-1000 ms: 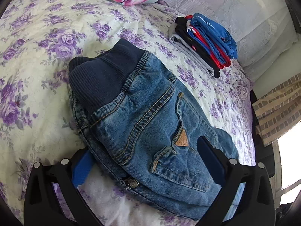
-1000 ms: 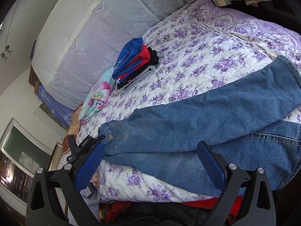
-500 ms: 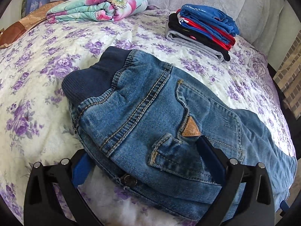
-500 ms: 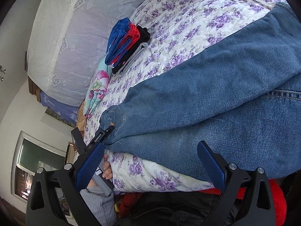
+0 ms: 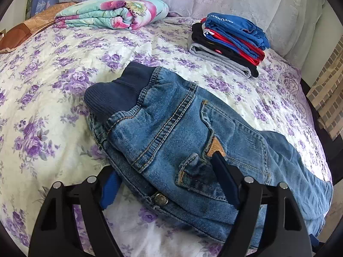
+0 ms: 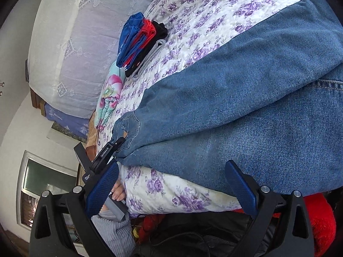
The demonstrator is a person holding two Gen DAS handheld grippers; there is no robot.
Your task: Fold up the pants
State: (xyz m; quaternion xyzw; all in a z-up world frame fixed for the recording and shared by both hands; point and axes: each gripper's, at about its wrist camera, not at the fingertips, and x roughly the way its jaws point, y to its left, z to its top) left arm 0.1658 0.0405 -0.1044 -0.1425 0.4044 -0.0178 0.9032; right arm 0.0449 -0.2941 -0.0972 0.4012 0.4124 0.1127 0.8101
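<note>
On the flowered bed (image 5: 64,68), the jeans (image 5: 182,128) lie folded lengthwise. The left tongs (image 5: 169,182) are closing around the waist end, pads not yet pressing. The right tongs (image 6: 171,190) stand released beside the legs at the bed's edge.

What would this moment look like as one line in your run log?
task: fold pants | left gripper: closing around jeans waist | right gripper: open by leg | bed
</note>
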